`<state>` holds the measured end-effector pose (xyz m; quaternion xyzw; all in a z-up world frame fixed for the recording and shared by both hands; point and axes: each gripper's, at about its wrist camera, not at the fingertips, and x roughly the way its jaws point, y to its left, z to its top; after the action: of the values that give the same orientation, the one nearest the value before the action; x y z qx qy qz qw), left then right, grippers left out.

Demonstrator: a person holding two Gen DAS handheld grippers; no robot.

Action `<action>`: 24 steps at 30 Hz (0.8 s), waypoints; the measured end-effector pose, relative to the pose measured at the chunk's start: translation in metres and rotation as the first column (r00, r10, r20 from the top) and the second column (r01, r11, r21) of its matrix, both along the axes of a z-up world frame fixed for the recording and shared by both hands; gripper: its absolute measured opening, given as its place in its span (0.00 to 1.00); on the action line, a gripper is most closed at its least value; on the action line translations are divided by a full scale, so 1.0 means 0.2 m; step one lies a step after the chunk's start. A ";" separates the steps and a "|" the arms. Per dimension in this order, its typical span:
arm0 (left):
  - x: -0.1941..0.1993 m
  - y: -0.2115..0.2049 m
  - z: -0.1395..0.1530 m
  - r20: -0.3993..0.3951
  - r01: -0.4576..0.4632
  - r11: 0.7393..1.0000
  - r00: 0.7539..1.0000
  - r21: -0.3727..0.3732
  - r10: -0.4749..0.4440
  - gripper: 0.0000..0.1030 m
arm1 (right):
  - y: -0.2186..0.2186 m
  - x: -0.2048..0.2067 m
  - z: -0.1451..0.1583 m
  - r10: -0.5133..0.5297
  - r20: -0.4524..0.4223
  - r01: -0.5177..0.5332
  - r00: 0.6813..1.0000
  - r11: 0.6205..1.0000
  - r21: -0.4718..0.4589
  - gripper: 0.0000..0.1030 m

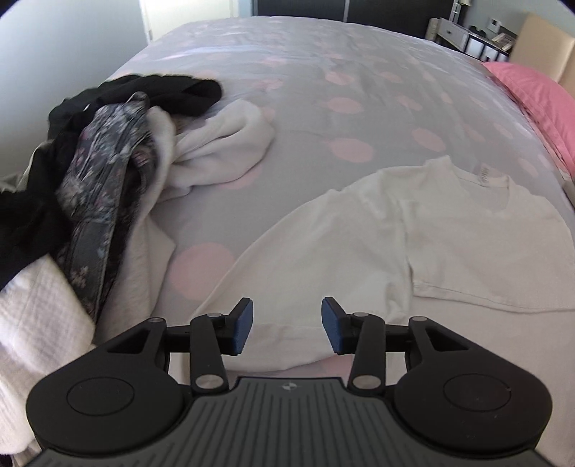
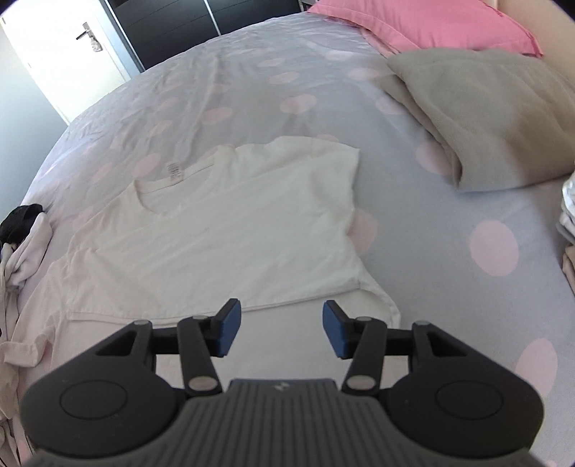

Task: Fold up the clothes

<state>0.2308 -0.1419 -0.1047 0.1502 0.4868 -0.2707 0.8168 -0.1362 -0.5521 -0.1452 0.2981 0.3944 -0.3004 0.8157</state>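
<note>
A white T-shirt [image 1: 413, 244] lies on the bed with its lower half folded up over the chest, collar and label toward the far side. The right wrist view shows the same T-shirt [image 2: 230, 230], its folded hem edge just beyond the fingertips. My left gripper [image 1: 286, 325] hovers over the shirt's near left edge, jaws apart, nothing between the blue pads. Over the shirt's near right part hangs my right gripper [image 2: 276, 328], open and holding nothing.
A heap of unfolded clothes [image 1: 107, 169], black, floral and white, lies at the left of the bed. A grey folded blanket [image 2: 496, 118] and a pink pillow [image 2: 431, 25] lie at the right. The spotted bedspread [image 2: 496, 248] surrounds the shirt. A door [image 2: 64, 61] stands behind.
</note>
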 end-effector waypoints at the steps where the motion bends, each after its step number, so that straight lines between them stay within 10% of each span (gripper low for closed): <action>1: 0.02 0.02 -0.01 0.000 -0.017 1.000 1.000 0.012 0.017 0.39 | 0.01 0.01 0.01 0.005 0.000 -0.005 1.000 1.000 0.005 0.52; 14: 0.17 0.15 -0.22 -0.029 -0.156 0.966 0.986 0.205 0.166 0.31 | 0.12 0.18 0.01 0.129 -0.015 -0.129 0.992 0.992 0.007 0.57; 16: 0.18 0.17 -0.23 -0.060 -0.179 0.968 0.980 0.174 0.191 0.09 | 0.13 0.22 0.00 0.147 -0.025 -0.147 0.989 0.989 0.010 0.57; 24: 0.03 0.04 0.07 -0.010 -0.085 0.996 0.996 -0.036 0.085 0.04 | 0.18 0.29 -0.03 0.189 -0.055 -0.189 0.980 0.982 0.001 0.57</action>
<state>0.2370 -0.1336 -0.0909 0.1134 0.4911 -0.2453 0.8281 -0.0775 -0.5158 -0.1515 0.2492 0.4427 -0.2305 0.8299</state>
